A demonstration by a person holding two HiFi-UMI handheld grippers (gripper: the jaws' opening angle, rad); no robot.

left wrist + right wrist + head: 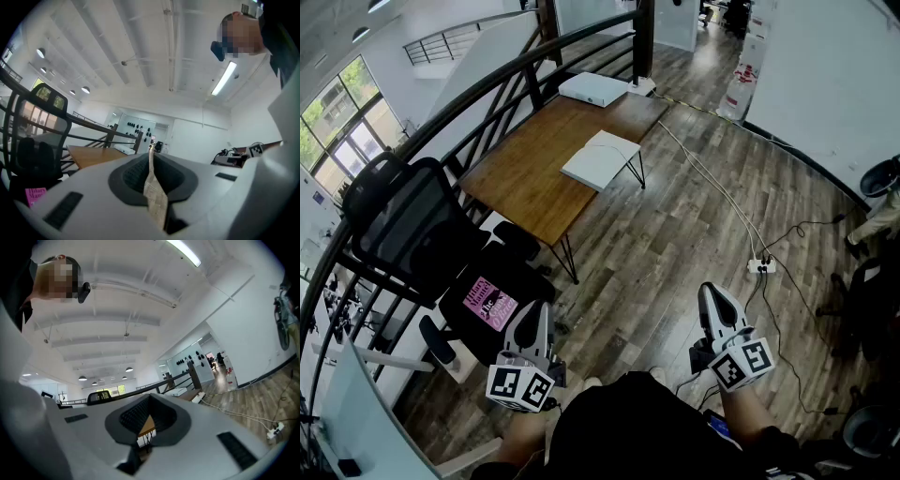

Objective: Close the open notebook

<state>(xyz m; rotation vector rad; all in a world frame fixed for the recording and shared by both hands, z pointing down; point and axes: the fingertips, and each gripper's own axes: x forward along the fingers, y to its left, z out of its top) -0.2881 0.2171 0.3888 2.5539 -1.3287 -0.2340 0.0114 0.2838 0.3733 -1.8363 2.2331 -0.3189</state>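
Left claw (535, 319) and right claw (713, 298) clenched, empty; chair (405, 225) beside tabletop (530, 183), notebook (602, 159) at its right edge, pages indistinct.

The person wears a black top (628, 427). The left gripper (535, 317) and the right gripper (713, 298) each have a pale grey, smoothly moulded shell, with tapering jaws lined in black ribbed pads. Dark rectangular slots are set into each shell. Each gripper carries a white cube printed with black square markers: the left cube (520, 385), the right cube (741, 363)
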